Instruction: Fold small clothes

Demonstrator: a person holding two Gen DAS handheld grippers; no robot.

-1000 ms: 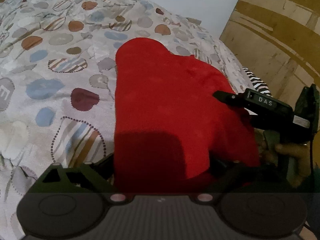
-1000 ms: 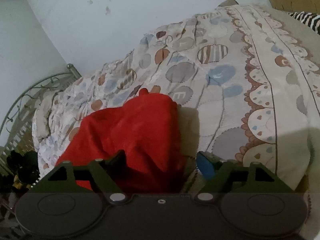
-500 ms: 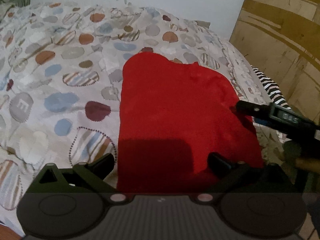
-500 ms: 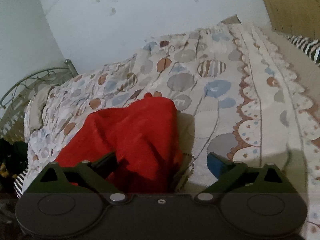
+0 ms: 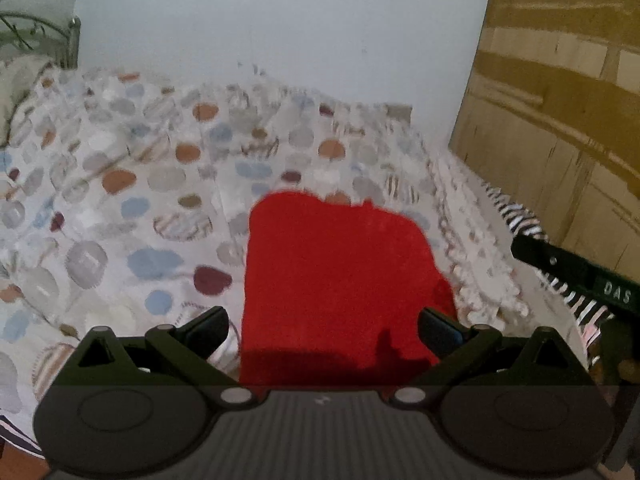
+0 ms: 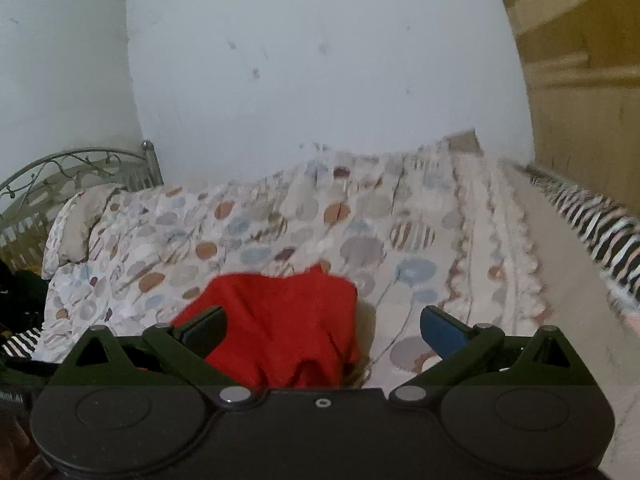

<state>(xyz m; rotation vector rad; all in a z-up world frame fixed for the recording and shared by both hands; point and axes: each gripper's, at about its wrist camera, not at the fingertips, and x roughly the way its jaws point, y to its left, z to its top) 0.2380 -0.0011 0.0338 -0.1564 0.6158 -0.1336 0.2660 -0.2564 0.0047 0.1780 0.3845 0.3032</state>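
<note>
A red garment lies folded flat on the patterned bedspread. My left gripper is open and empty, raised above the garment's near edge. In the right wrist view the red garment shows rumpled folds at its near side. My right gripper is open and empty, held above the garment's right part. The right gripper's body also shows at the right edge of the left wrist view, apart from the cloth.
A wooden wardrobe stands to the right of the bed. A zebra-striped cloth lies along the bed's right edge. A metal bed frame and a pillow are at the far left. A white wall is behind.
Both grippers have pulled back and risen away from the red garment. The right gripper has moved off the cloth's right edge. The garment stays flat on the bed.
</note>
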